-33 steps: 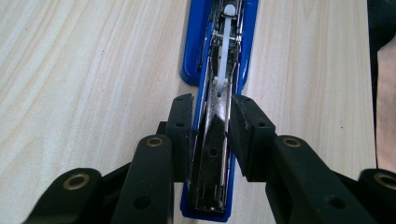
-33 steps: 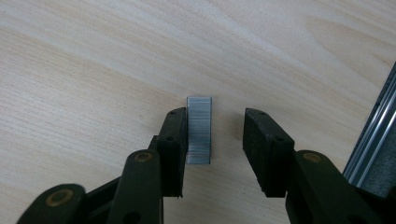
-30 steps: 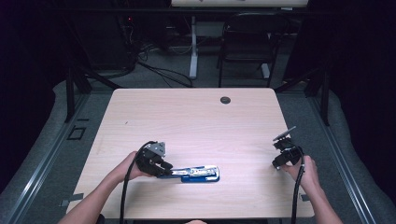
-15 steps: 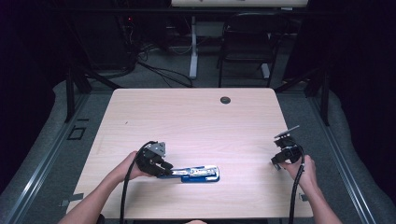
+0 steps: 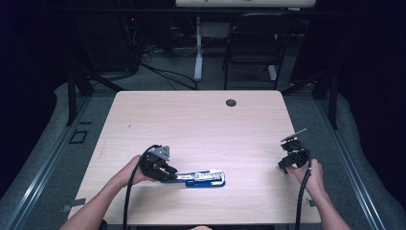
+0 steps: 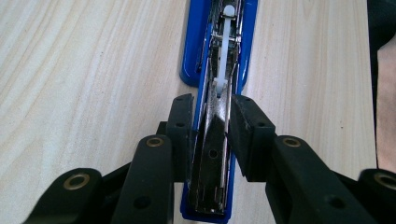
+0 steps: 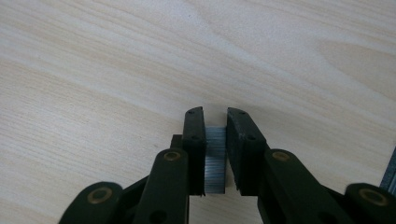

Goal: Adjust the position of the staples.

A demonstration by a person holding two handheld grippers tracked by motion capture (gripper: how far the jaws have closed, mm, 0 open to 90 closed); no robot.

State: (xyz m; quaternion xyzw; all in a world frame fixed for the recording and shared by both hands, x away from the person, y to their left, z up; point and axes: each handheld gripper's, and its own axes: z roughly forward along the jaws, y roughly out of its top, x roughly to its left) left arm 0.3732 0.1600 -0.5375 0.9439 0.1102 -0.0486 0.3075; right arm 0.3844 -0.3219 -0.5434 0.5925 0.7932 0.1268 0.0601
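**Two grippers loaded: stapler pinned, staples held ready**

Two items are in play, both on the desk (image 5: 201, 115). A blue stapler (image 5: 203, 178) is lying near the front edge, a little left of centre, its length running parallel to that edge. It is opened: the chrome magazine channel (image 6: 219, 70) is exposed, with a white pusher visible inside the track and the blue base showing on both sides.

The left gripper (image 6: 211, 126) is clamped on the stapler's magazine near the rear end; both pads are pressed against its sides. In the high view it (image 5: 162, 166) is seen at the stapler's left end.

The right gripper (image 7: 215, 154) is closed on a grey staple strip (image 7: 215, 161), held edge-on between the pads, close above bare wood. It (image 5: 292, 158) is placed near the desk's right edge, well apart from the stapler.

Judged step: the strip is to be loaded into the channel.

Notes for doing it well:
- The left clamp is best kept firm, so the body is not shifted when the strip is pushed in.
- The strip should be aligned with the channel's length before being lowered, legs down.
- Squeeze should be kept light; glued strips are easily snapped.
- Whether the pusher is retracted far enough cannot be told.
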